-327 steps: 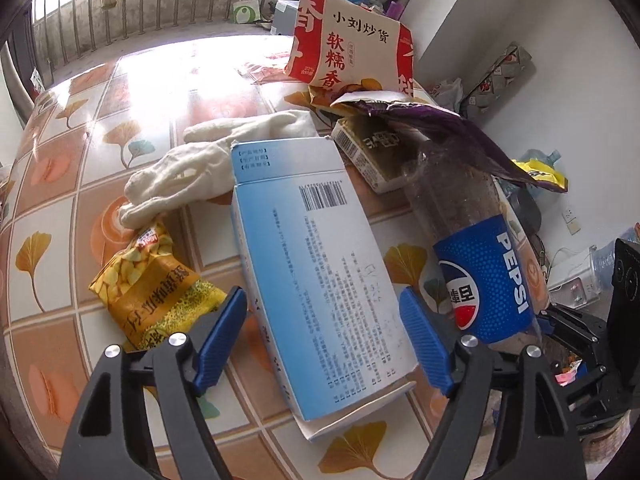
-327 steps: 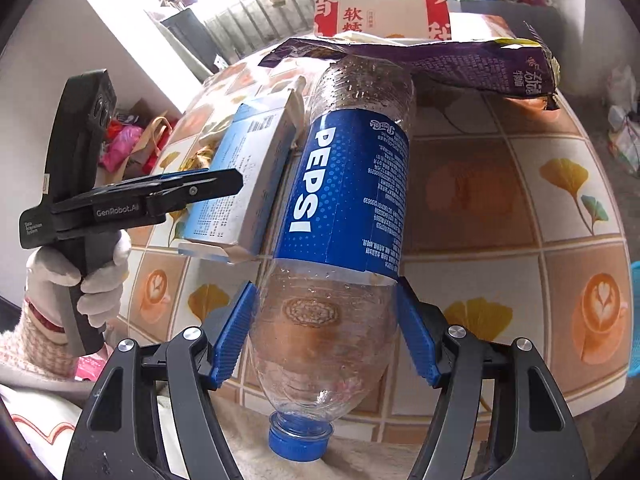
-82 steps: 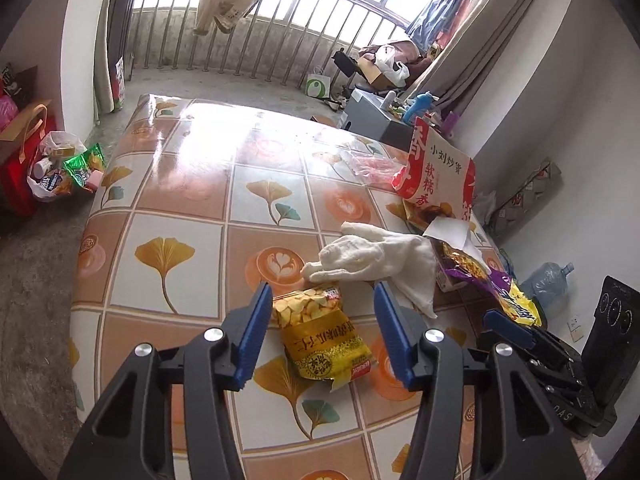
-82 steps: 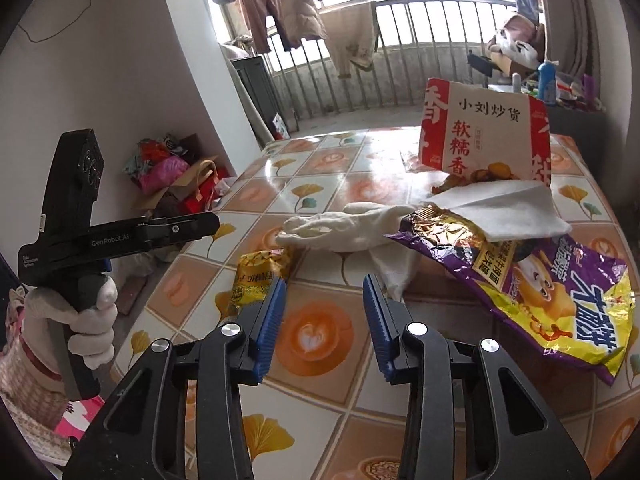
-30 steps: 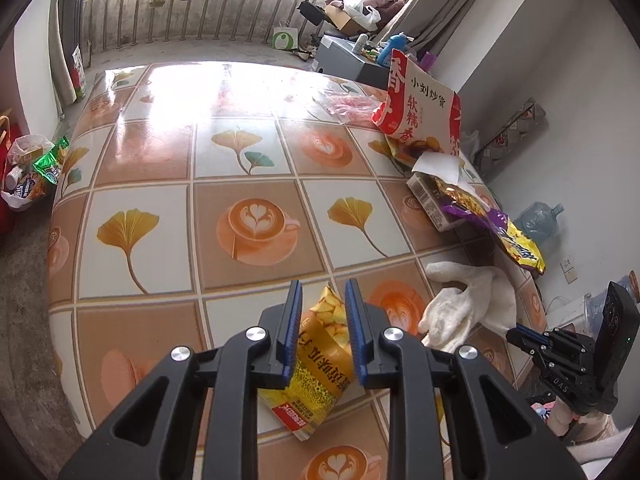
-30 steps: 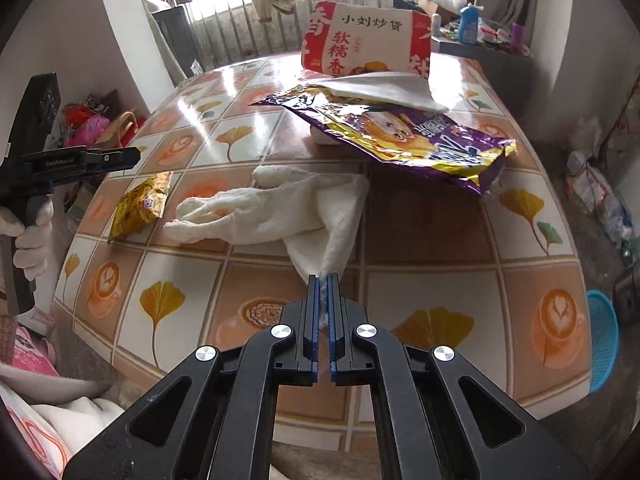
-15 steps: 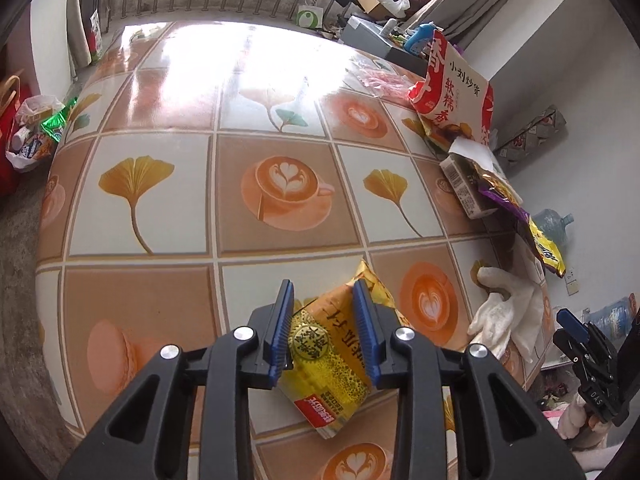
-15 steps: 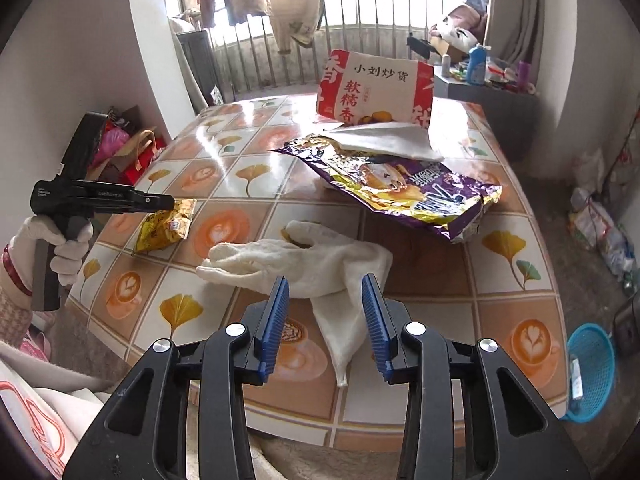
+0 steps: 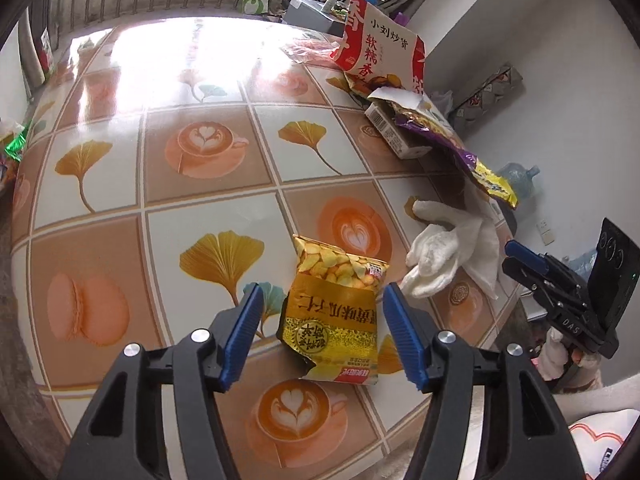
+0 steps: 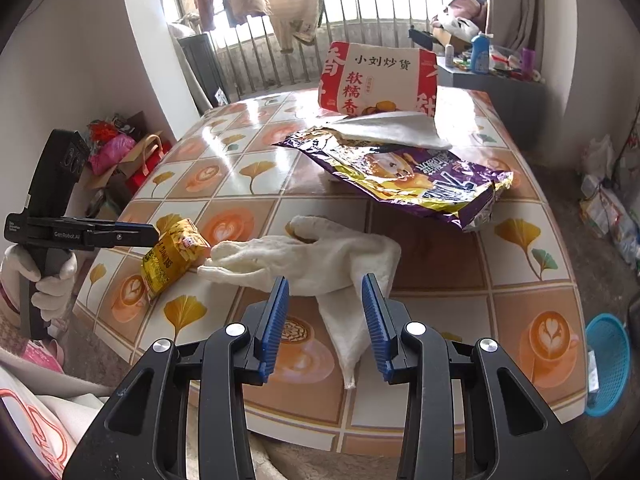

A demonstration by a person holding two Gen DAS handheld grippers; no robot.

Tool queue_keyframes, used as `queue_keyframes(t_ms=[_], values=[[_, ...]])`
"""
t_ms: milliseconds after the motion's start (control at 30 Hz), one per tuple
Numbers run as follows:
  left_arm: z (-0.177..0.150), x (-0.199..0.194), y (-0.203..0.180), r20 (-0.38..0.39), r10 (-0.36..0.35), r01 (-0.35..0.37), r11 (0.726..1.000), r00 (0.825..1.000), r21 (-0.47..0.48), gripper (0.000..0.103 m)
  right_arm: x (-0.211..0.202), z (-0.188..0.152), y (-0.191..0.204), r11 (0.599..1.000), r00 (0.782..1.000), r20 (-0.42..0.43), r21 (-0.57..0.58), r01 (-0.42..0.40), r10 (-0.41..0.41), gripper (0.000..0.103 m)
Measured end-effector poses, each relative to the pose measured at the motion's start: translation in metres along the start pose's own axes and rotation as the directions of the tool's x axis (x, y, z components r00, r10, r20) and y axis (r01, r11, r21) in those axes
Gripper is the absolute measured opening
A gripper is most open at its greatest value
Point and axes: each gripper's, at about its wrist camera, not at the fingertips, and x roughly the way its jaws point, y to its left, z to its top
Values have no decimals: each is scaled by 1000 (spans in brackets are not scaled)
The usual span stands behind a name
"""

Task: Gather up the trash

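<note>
Item: crinkled yellow foil snack packet, lying flat near the tiled table's front edge, between the left gripper blades; jaws opening, pads clear of it, likely released for a fresh grip. Right gripper: parted, empty, hovering over the white cloth glove. Purple snack bag awaits beyond.

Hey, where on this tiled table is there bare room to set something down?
The widest bare patch is the tiled table beyond the small yellow snack packet, toward the railing. Crowded: the far right corner, with the red-and-white snack bag and crumpled purple chip bag; the white cloth glove takes the near edge.
</note>
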Motion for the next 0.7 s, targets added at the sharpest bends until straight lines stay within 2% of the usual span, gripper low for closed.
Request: queue_keyframes(t_ms=[100,200,300,500,600,700], values=[[-1,8,-17,-10,76,-75,992,997,97,68,2,-1,-2,1000,1000,-5,14,1,0,38],[-3,18,-28,-22,105,-100,982,994,157,69,4,-2,-5,999,1000,-7,35,1,-1,41],[-5,31,-35,-38,160,-150,972,986,179,69,7,-3,-8,999,1000,-16,52,2,-1,41],[-6,39,-44,-1,236,-230,948,972,220,69,17,-5,-14,997,999,-35,78,7,-5,41],[-6,41,-46,15,264,-260,937,964,234,61,20,-4,-16,996,999,-36,92,2,1,41],[-5,40,-45,21,256,-254,941,967,224,56,24,-4,-16,995,999,-38,101,-3,7,41]])
